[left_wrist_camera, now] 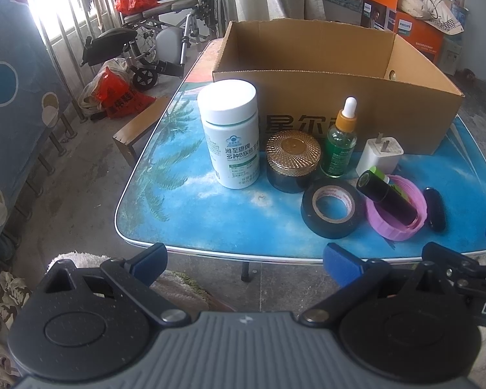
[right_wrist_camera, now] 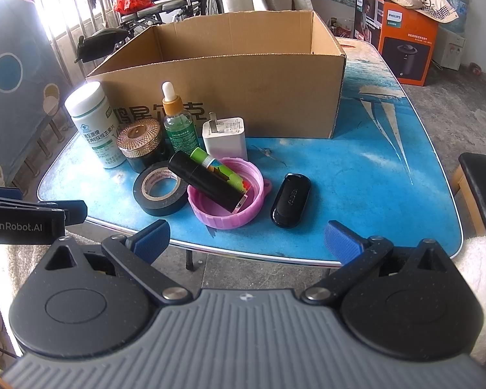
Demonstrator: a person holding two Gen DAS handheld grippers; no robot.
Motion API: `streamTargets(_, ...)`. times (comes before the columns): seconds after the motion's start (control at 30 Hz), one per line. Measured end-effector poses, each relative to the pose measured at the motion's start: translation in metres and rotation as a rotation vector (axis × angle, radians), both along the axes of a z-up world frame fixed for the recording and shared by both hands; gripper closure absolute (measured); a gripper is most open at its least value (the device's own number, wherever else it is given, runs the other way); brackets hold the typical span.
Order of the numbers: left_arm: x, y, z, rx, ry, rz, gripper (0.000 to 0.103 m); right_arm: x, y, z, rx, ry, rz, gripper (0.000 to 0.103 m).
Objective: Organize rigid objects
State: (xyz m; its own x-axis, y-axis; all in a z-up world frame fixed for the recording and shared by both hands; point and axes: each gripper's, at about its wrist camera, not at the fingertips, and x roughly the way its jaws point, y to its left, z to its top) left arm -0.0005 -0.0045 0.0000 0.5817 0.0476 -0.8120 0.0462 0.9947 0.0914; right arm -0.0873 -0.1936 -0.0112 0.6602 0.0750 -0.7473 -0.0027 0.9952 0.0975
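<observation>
Both grippers, left gripper [left_wrist_camera: 243, 259] and right gripper [right_wrist_camera: 246, 236], hang spread and empty off the table's [right_wrist_camera: 356, 175] near edge, the black key fob [right_wrist_camera: 290, 200] lying straight ahead of the right one, long axis pointing away toward the cardboard box [right_wrist_camera: 230, 90].

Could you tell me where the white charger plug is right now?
In both views the white charger plug stands against the cardboard box, between the dropper bottle and pink lid.
</observation>
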Motion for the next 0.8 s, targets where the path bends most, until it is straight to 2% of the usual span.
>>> streamTargets(0.8, 0.0085, -0.0009, -0.0052, 0.001, 0.02, -0.013, 0.0, 0.0061, -0.0005, -0.0029, -0.003, 0.007, -0.007, 0.001)
